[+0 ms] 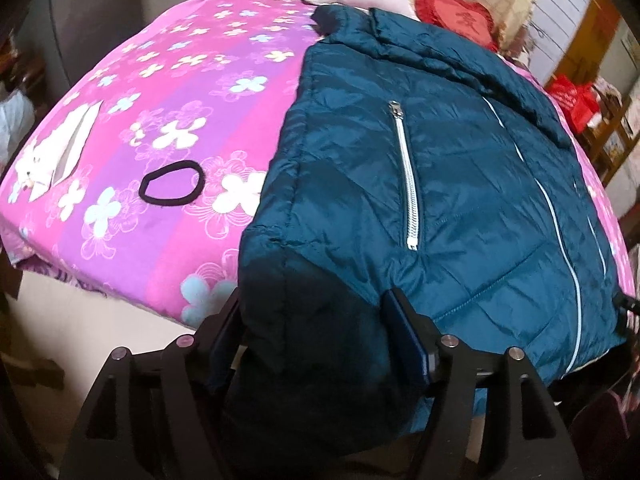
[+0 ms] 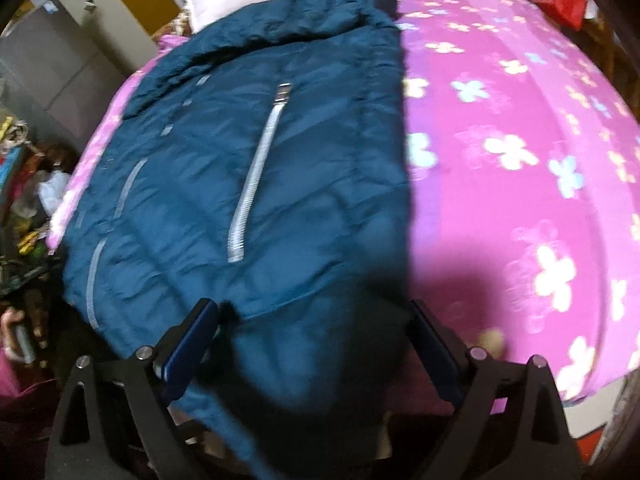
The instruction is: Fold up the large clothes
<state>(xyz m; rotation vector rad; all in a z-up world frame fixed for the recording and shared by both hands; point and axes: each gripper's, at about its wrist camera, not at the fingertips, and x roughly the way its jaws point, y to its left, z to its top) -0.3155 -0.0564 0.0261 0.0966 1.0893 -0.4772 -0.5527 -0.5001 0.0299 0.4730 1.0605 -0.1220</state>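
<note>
A pink flowered bedspread fills the frame, and on it your teal padded jacket lies front up, spread from the centre to the right of the left wrist view, its hem hanging off the near edge of the bed. That flat spread looks meant to ready it for folding. Your left hand-held gripper stands wide at the bottom of the frame, straddling the jacket's lower left corner without pinching it. Your right hand-held gripper is equally wide, either side of the other hem corner. A white pocket zip runs down mid-frame. A black hair band sits centre left. The right wrist view is blurred; the sleeves are hidden.
</note>
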